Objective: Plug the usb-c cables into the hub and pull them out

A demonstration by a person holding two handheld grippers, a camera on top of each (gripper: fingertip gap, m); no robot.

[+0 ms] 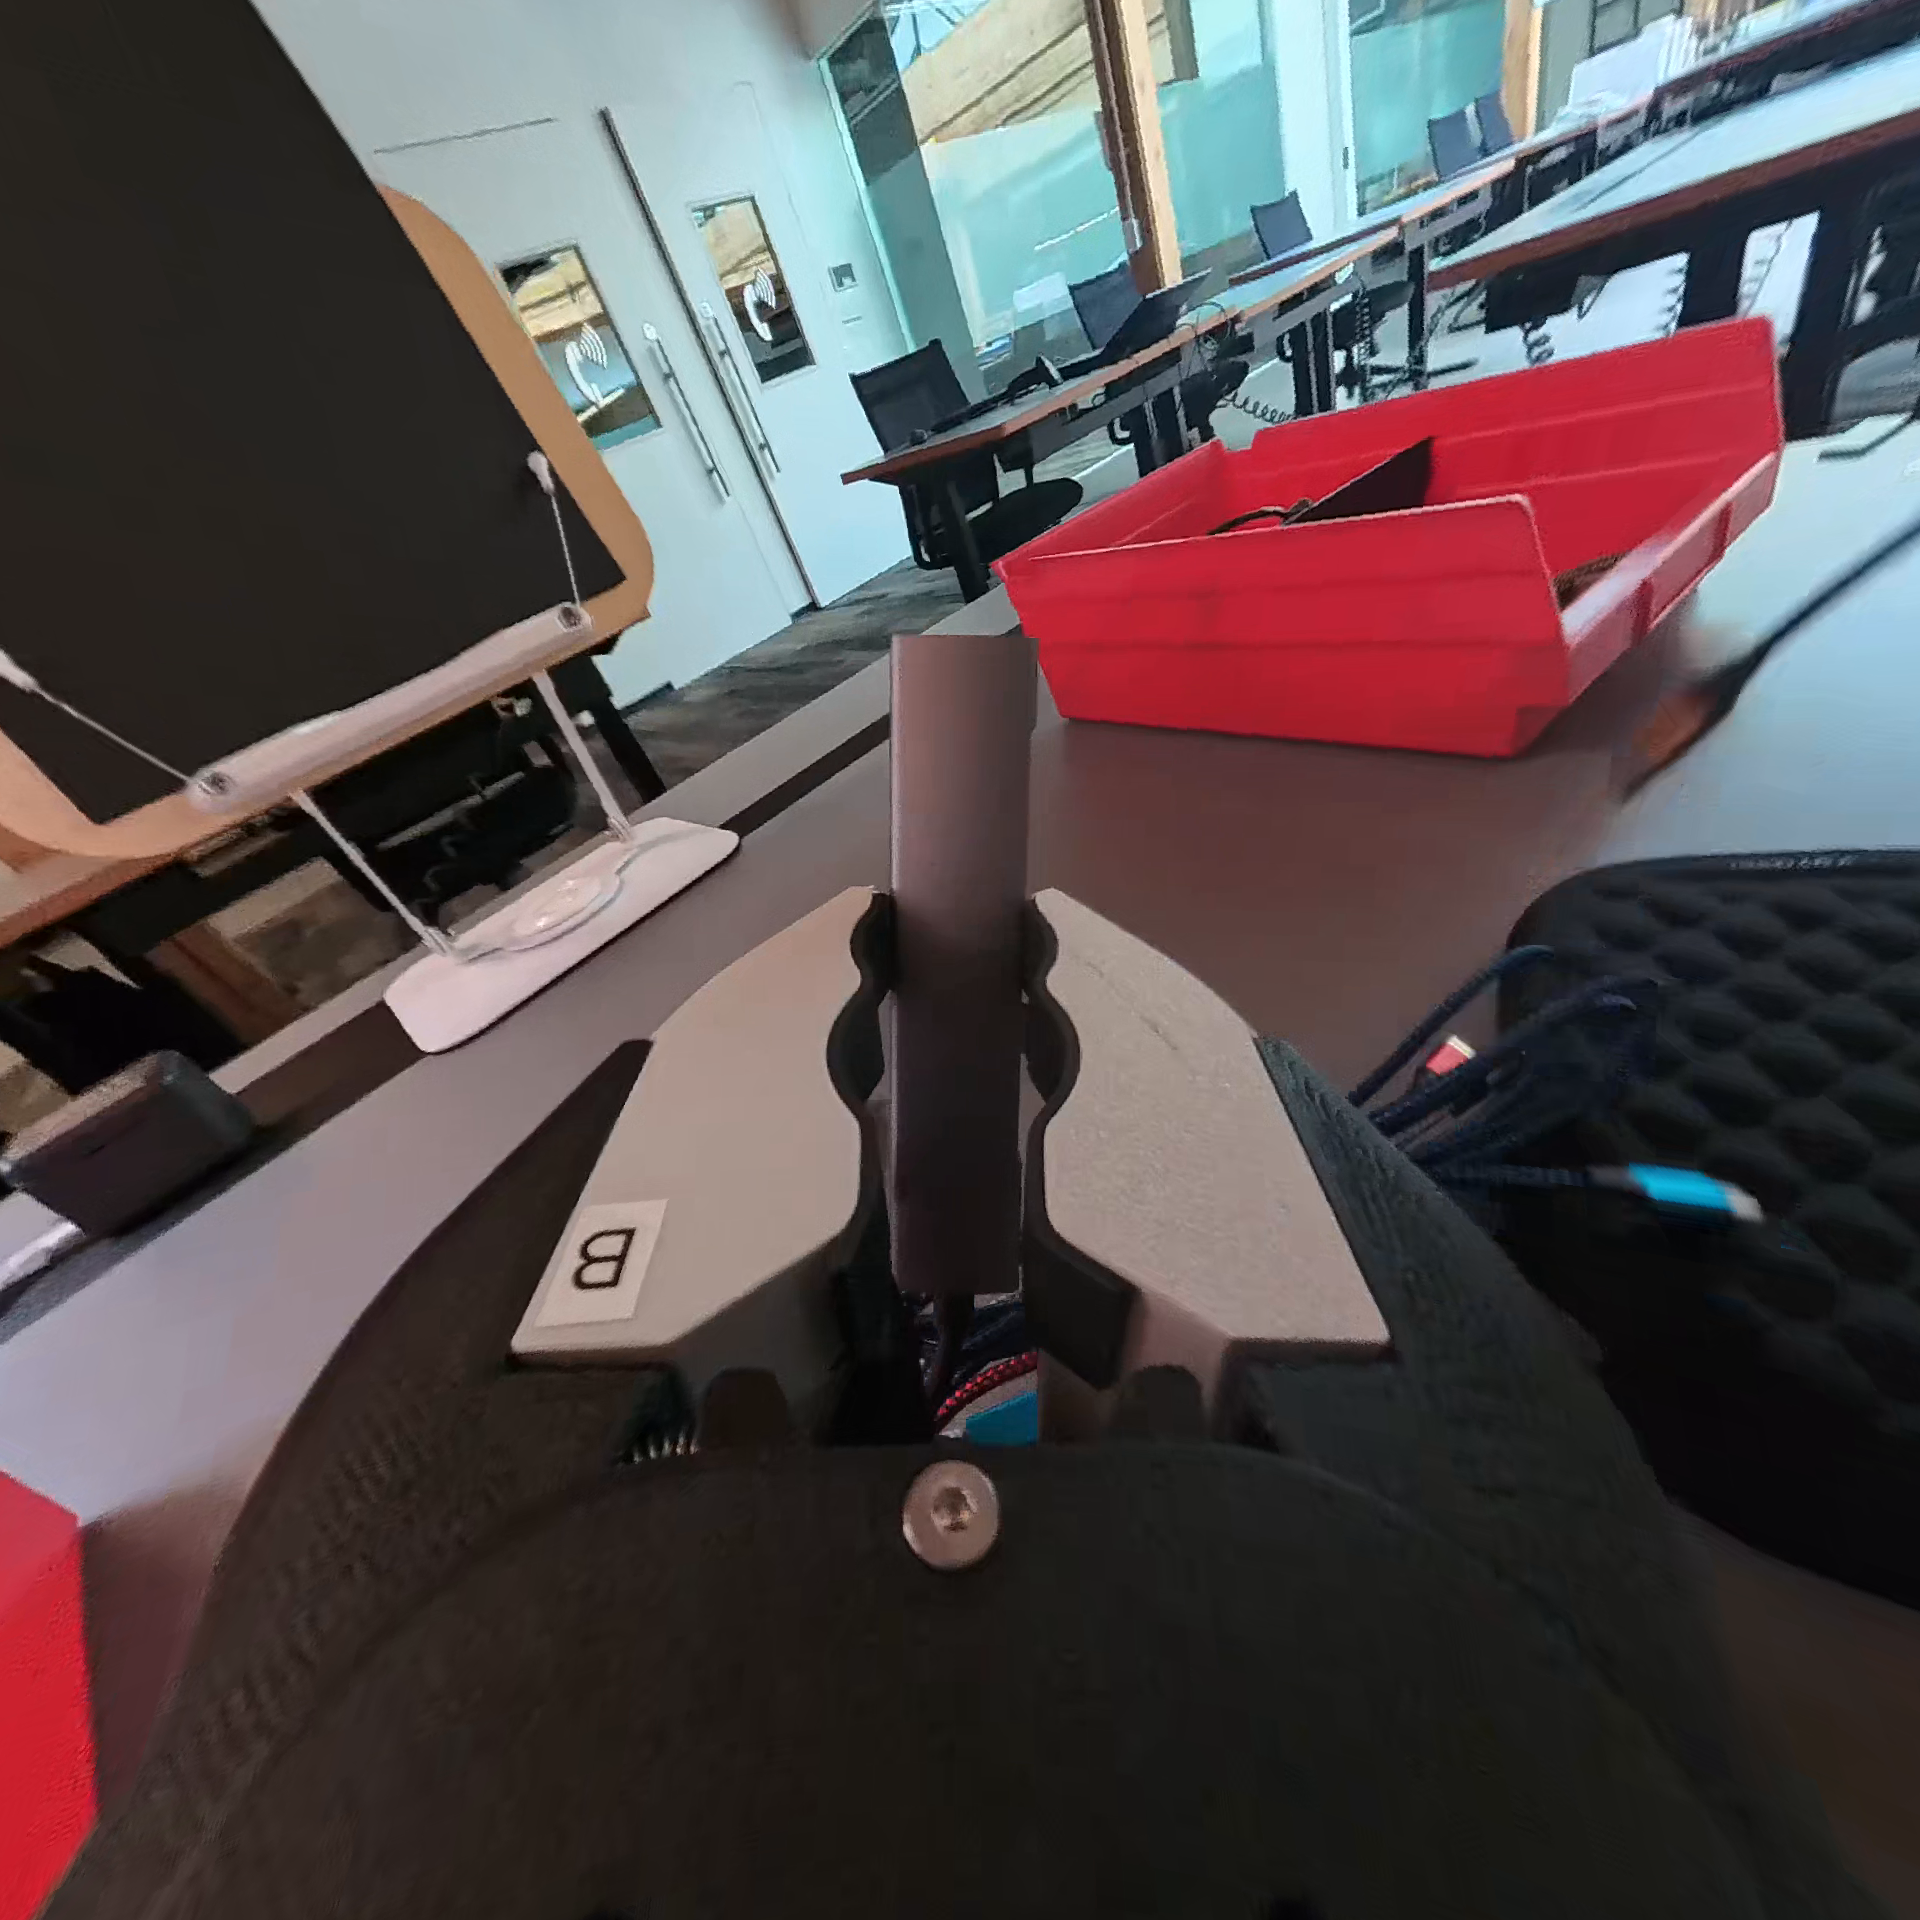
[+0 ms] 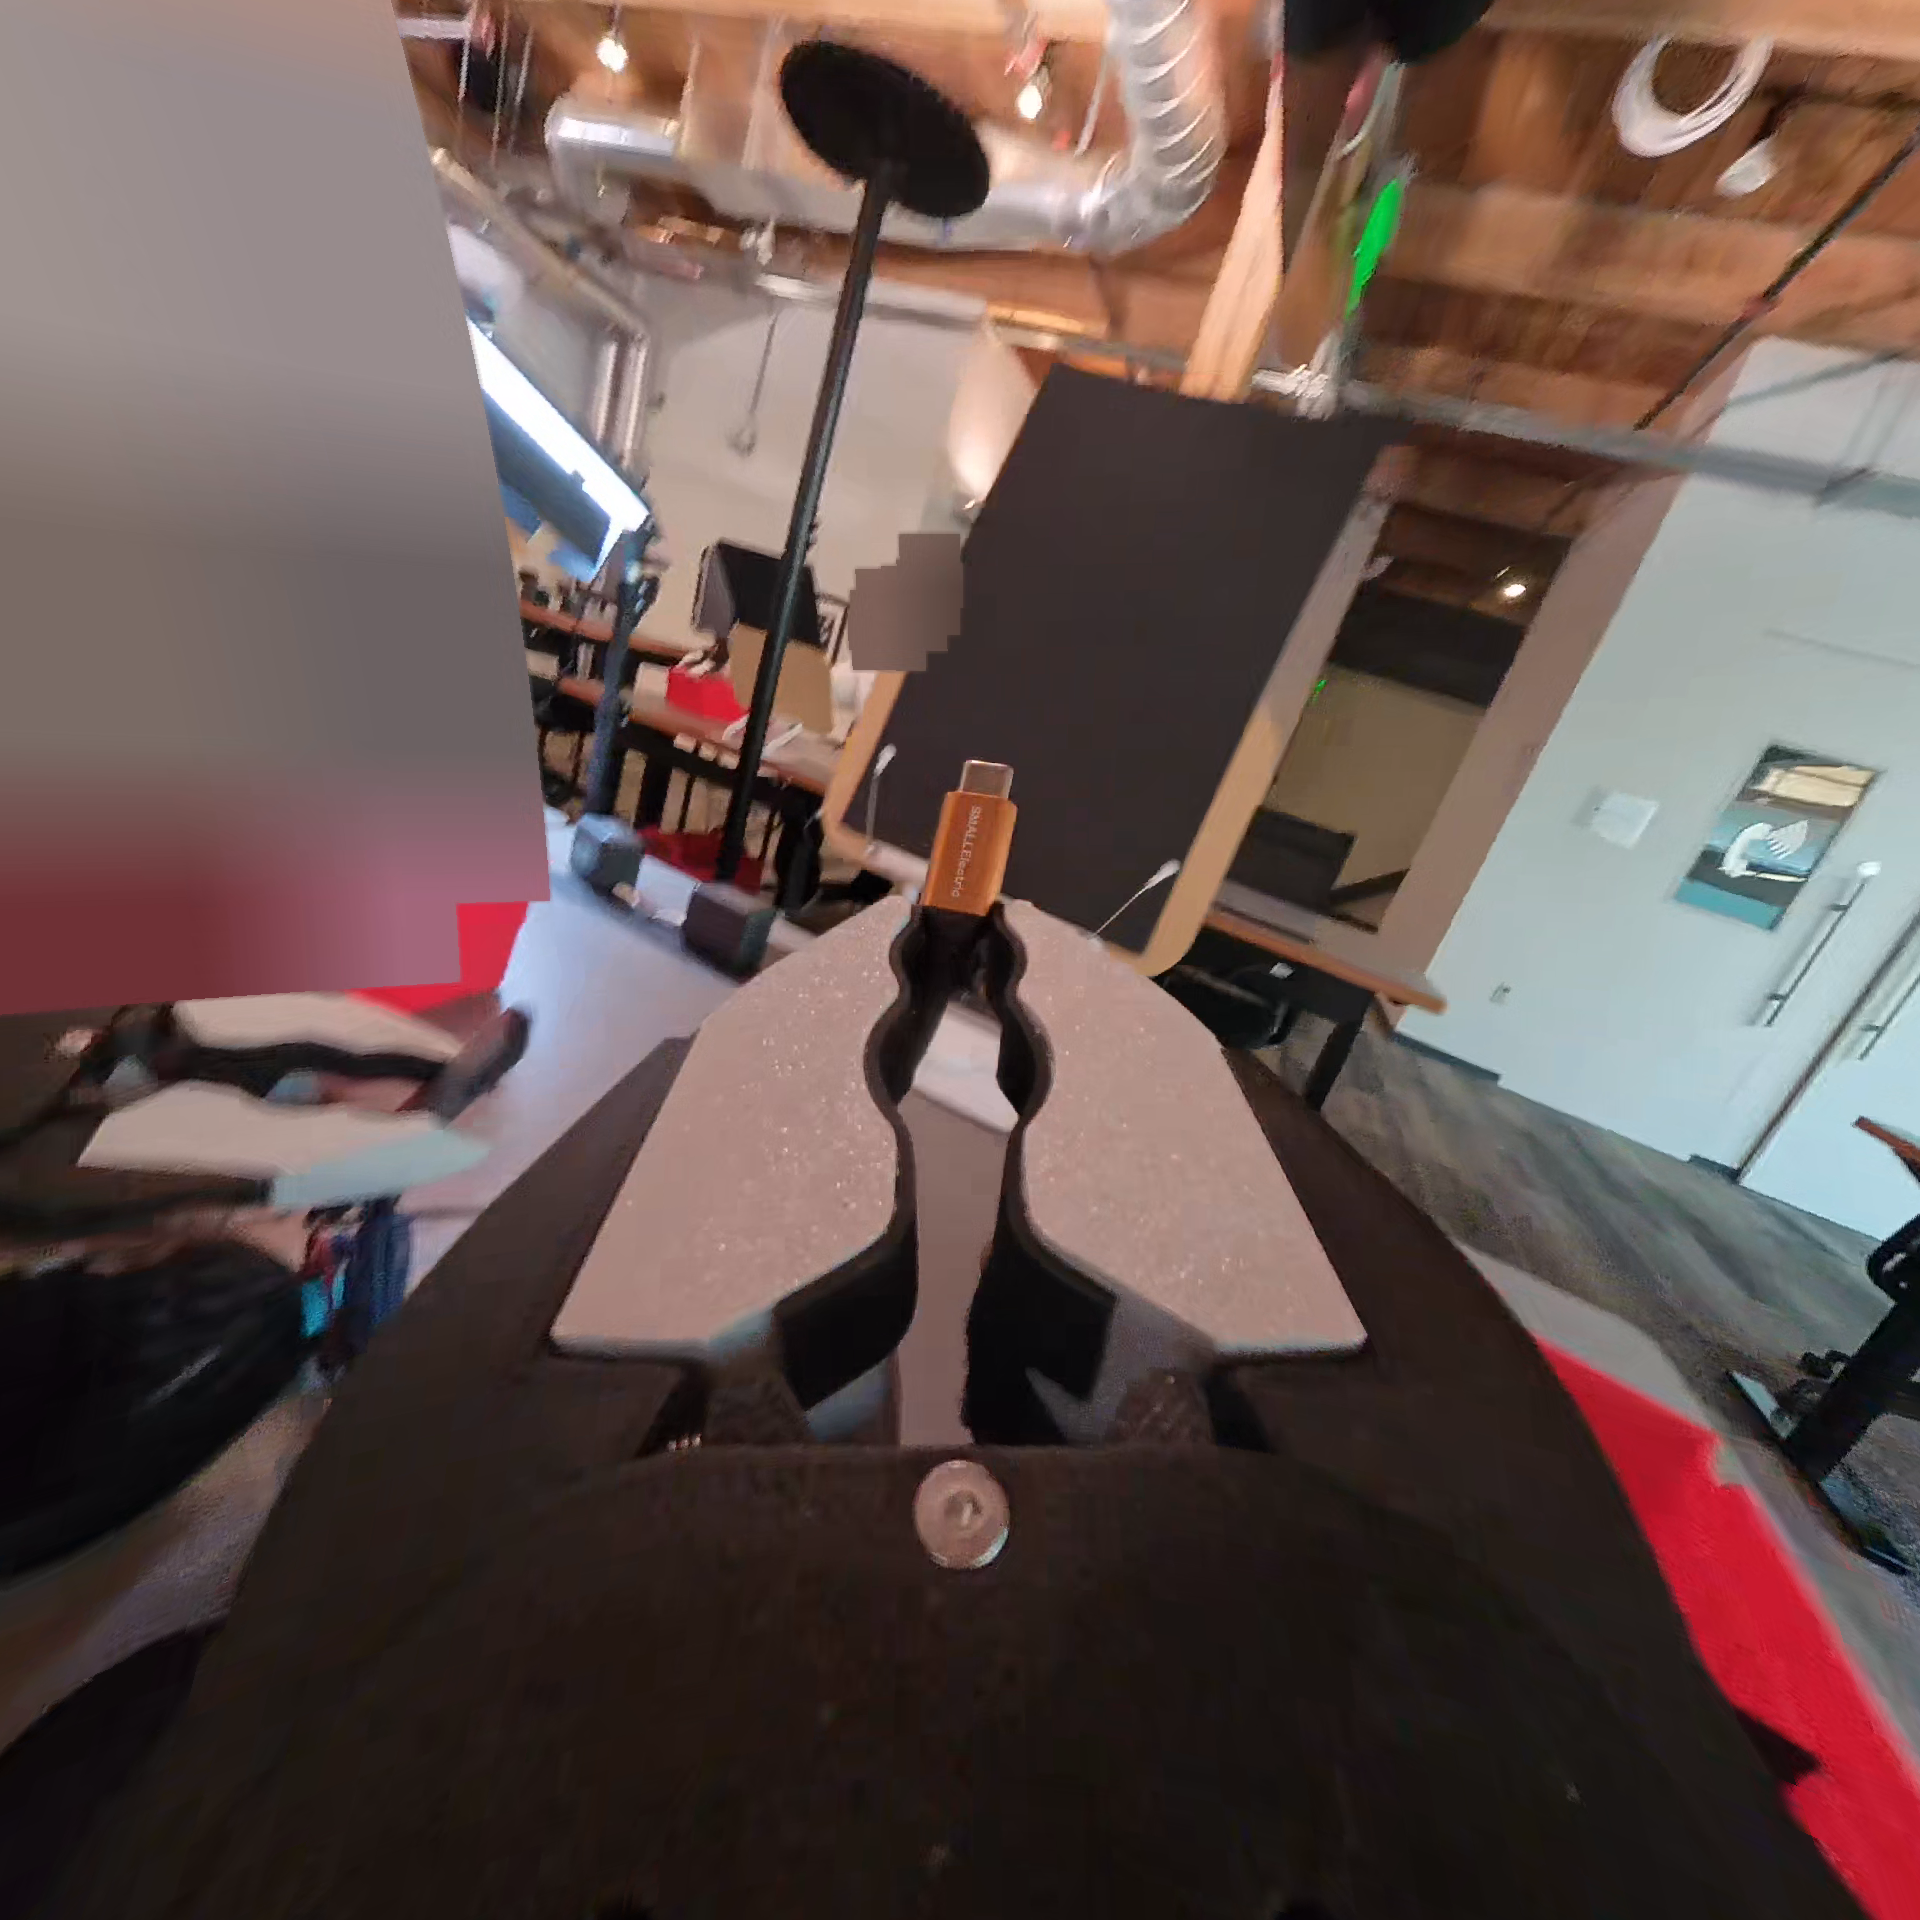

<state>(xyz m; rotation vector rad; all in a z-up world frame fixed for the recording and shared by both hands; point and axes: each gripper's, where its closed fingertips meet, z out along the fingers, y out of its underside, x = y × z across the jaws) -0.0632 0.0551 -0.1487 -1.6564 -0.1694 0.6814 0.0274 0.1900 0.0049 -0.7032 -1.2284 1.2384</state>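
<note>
The dark grey tabletop (image 1: 1299,831) carries everything that the left wrist view shows. On its far part stands a wide red plastic bin (image 1: 1403,582) with low walls, and dark items lie inside it. At the right edge lies a black padded pouch with a dimpled surface (image 1: 1766,997). A bundle of dark blue braided cables (image 1: 1496,1081) rests against this pouch, and one cable ends in a light blue metal plug (image 1: 1683,1195). On the left side stands a white flat stand with thin wire legs (image 1: 561,935).

The left hand-held gripper (image 1: 961,935) is clamped on a long grey metal hub of rectangular shape (image 1: 961,831). The hub points forward between the two fingers, above the tabletop, and its far end reaches past the fingertips.

In the right wrist view, the right hand-held gripper (image 2: 958,930) is tilted upward toward the ceiling. Its fingertips are closed on an orange usb-c plug with a silver tip (image 2: 975,847), which sticks out forward, well apart from the hub.
</note>
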